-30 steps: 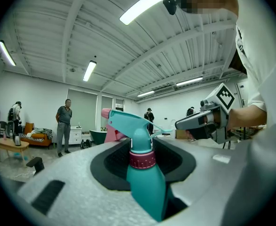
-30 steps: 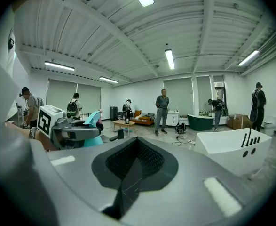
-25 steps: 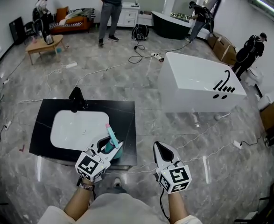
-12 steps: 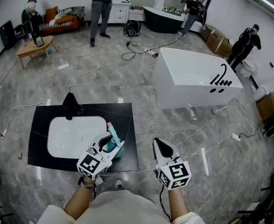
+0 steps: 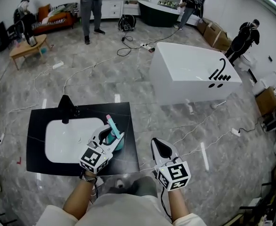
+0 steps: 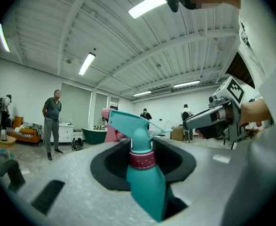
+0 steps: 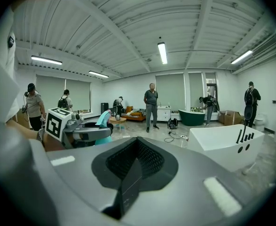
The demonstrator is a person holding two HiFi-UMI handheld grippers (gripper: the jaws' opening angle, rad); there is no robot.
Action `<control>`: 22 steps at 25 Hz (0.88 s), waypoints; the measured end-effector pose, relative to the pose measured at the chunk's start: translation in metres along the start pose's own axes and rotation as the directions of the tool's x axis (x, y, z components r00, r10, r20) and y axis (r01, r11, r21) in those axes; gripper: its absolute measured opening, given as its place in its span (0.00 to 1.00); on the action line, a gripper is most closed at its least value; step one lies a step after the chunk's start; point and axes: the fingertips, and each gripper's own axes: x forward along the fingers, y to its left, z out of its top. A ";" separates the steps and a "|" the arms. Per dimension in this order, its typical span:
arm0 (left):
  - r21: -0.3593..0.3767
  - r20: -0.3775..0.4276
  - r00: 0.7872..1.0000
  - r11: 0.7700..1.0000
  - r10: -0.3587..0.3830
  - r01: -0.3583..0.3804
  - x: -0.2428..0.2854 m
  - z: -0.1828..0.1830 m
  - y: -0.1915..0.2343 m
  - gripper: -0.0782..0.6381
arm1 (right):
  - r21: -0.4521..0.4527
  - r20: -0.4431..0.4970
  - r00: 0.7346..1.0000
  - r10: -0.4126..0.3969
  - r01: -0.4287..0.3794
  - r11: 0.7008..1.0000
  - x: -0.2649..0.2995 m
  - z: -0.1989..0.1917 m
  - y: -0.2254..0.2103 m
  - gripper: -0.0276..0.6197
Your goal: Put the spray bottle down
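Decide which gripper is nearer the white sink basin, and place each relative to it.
Left. The left gripper, holding the spray bottle, hovers at the sink basin's right edge over the black counter; the right gripper is off the counter, over the floor.

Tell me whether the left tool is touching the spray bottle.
Touching. Left gripper view shows the left tool clamped on the spray bottle, its body wedged between the jaws.

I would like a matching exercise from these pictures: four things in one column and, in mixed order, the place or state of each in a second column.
Column A
1. spray bottle
2. right gripper
3. faucet
4. bathtub

Column B
a. white, on the floor
b. shut, empty
c. held by the left gripper
d. black, on the counter

Pairs: 1-c, 2-b, 3-d, 4-a
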 end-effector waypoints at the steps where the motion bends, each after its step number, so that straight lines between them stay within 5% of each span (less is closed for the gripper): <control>1: -0.002 -0.005 1.000 1.000 0.002 -0.002 0.004 -0.001 0.004 0.32 | 0.001 -0.002 1.000 -0.002 0.002 1.000 0.001 0.001 -0.002 0.05; 8: -0.059 -0.006 0.999 0.997 0.054 -0.054 0.051 -0.025 0.042 0.32 | 0.019 -0.023 1.000 -0.014 0.014 1.000 0.021 -0.008 -0.041 0.05; 22: -0.061 -0.064 0.993 0.993 0.098 -0.102 0.128 -0.082 0.086 0.32 | 0.064 -0.076 0.997 0.016 -0.011 0.998 0.061 -0.017 -0.099 0.05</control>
